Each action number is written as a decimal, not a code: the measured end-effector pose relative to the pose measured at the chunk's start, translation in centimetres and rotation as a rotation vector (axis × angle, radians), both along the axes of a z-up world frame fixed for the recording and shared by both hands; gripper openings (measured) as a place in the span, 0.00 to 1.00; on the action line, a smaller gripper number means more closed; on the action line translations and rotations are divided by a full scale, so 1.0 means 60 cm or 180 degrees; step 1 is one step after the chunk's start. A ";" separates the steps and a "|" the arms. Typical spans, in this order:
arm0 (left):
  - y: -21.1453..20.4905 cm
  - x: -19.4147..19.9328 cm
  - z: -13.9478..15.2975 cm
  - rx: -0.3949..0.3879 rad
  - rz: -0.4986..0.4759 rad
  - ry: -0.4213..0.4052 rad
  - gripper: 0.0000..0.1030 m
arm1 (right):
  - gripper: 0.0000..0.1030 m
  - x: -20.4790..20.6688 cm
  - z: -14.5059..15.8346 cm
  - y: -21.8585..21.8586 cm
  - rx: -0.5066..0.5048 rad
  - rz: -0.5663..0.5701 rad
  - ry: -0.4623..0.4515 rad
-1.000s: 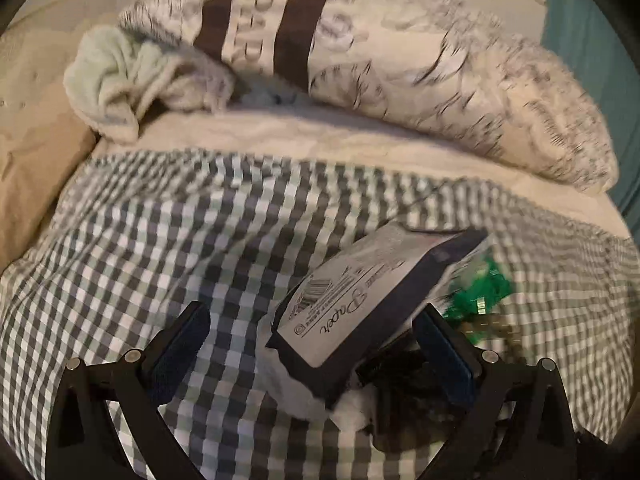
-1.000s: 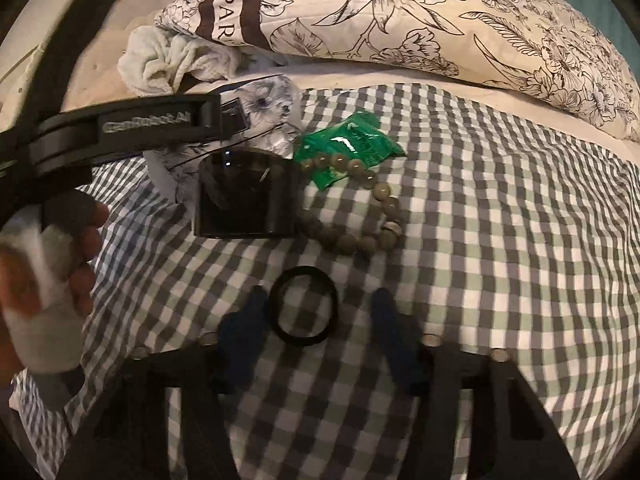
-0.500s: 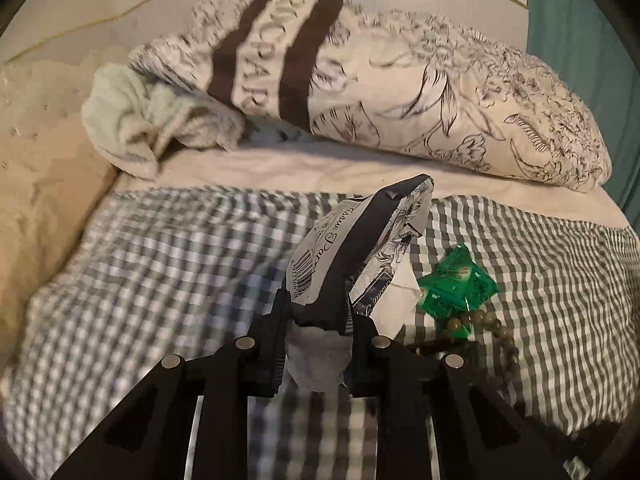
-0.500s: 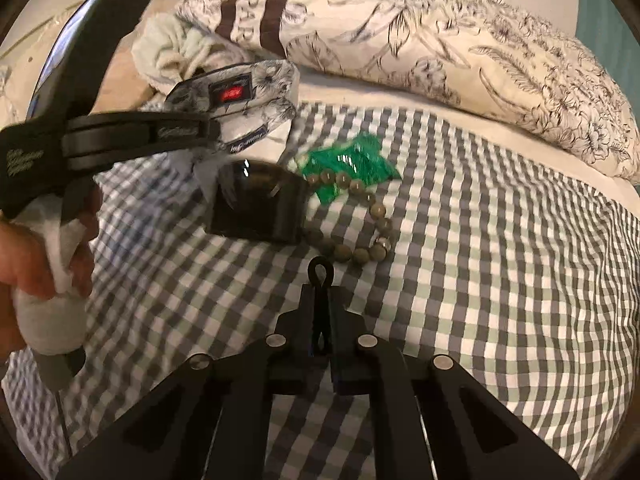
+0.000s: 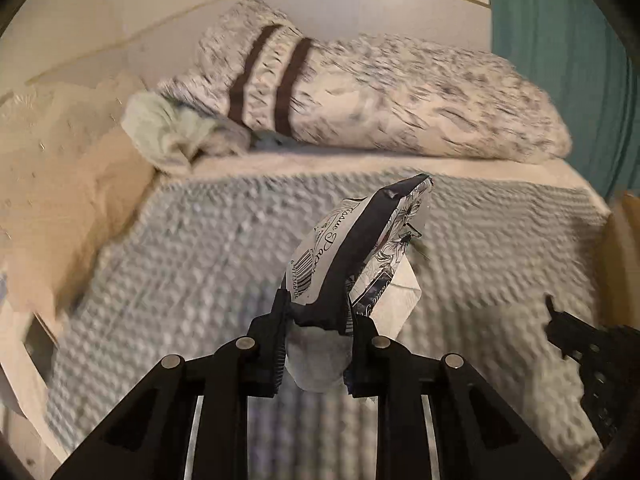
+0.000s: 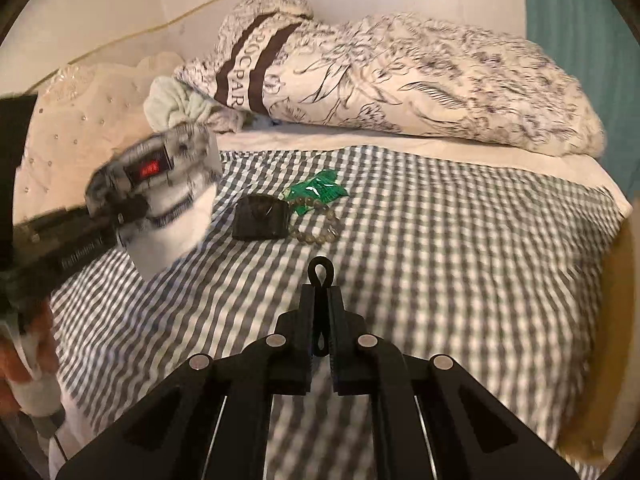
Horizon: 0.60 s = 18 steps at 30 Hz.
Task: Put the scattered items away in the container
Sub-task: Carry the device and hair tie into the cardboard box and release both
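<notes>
1. Both hand-held grippers have lifted farther off the checked bedspread [image 6: 440, 240] since earlier.
2. Left hand-held gripper [image 5: 318, 312] clamps the tissue pack [image 5: 352, 248].
3. Right hand-held gripper [image 6: 320, 308] pinches the black hair tie [image 6: 320, 270]; ahead lie the black box [image 6: 260, 222], bead bracelet [image 6: 316, 224] and green packet [image 6: 318, 192].

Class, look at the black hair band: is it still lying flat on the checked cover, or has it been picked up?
Picked up. The right gripper is shut on the black hair band, squeezing it into a narrow loop that pokes out above the checked cover.
</notes>
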State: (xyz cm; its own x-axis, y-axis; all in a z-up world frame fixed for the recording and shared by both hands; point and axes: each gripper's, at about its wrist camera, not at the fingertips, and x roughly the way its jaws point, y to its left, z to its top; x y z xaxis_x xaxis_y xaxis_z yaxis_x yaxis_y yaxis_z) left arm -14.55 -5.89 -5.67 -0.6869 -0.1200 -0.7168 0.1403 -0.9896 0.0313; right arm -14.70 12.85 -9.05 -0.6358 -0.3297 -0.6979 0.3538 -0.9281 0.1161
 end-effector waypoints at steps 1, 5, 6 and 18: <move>0.009 0.018 0.001 0.0089 -0.0015 -0.0023 0.21 | 0.05 0.019 0.007 0.011 -0.0029 -0.0015 -0.0011; 0.065 0.083 0.017 0.0214 -0.0186 -0.0008 0.22 | 0.05 0.082 0.041 0.047 -0.0073 -0.0092 0.0069; 0.081 0.095 0.024 0.0224 -0.0226 0.0006 0.22 | 0.05 0.096 0.050 0.056 -0.0067 -0.0105 0.0103; 0.260 0.135 0.128 0.0221 -0.0753 0.0286 0.22 | 0.05 0.177 0.149 0.220 0.0025 -0.0469 0.0373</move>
